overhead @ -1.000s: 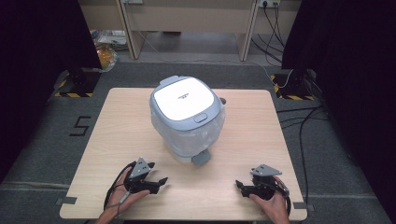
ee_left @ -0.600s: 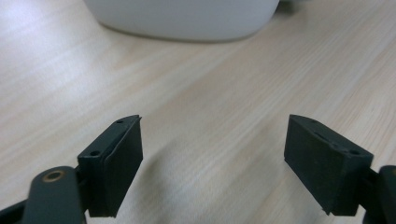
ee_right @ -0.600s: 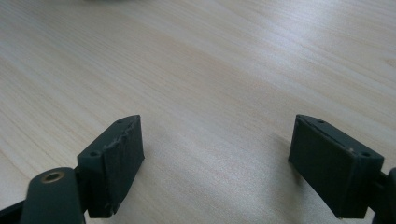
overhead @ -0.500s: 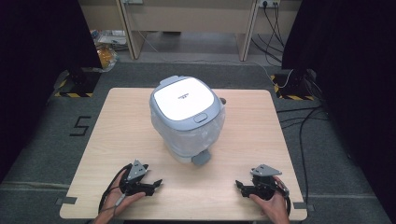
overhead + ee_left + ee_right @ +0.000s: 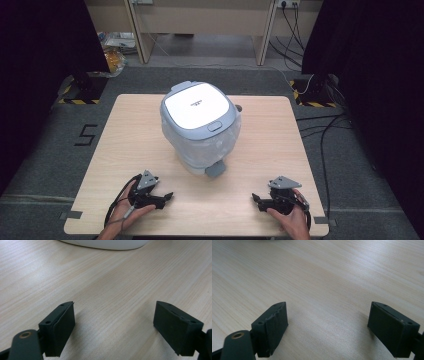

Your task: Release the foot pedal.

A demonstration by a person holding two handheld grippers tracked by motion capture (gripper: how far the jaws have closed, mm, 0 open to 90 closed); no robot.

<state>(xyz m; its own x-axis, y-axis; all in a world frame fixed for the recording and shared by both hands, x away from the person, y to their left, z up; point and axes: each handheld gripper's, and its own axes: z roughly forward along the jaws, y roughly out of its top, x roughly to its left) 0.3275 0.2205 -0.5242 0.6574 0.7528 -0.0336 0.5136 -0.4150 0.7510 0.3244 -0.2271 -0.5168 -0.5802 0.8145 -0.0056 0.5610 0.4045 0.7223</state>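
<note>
A white and grey rice cooker (image 5: 200, 125) with its lid closed and clear plastic around its body stands in the middle of the wooden table (image 5: 280, 145). My left gripper (image 5: 167, 196) rests near the front left edge, pointing right. Its jaws have just been opening, and bare wood lies between them (image 5: 115, 322). The cooker's white base (image 5: 105, 243) shows at the top of the left gripper view. My right gripper (image 5: 256, 199) rests near the front right edge, pointing left, open over bare wood (image 5: 328, 325).
A small grey tab (image 5: 216, 170) juts from the cooker's base toward me. Cables run on the floor to the right (image 5: 325, 130), and black stands with striped feet sit at both far corners. Bare wood lies on either side of the cooker.
The left gripper's jaws look slightly wider apart than a second ago. Both hands and the cooker stay in place.
</note>
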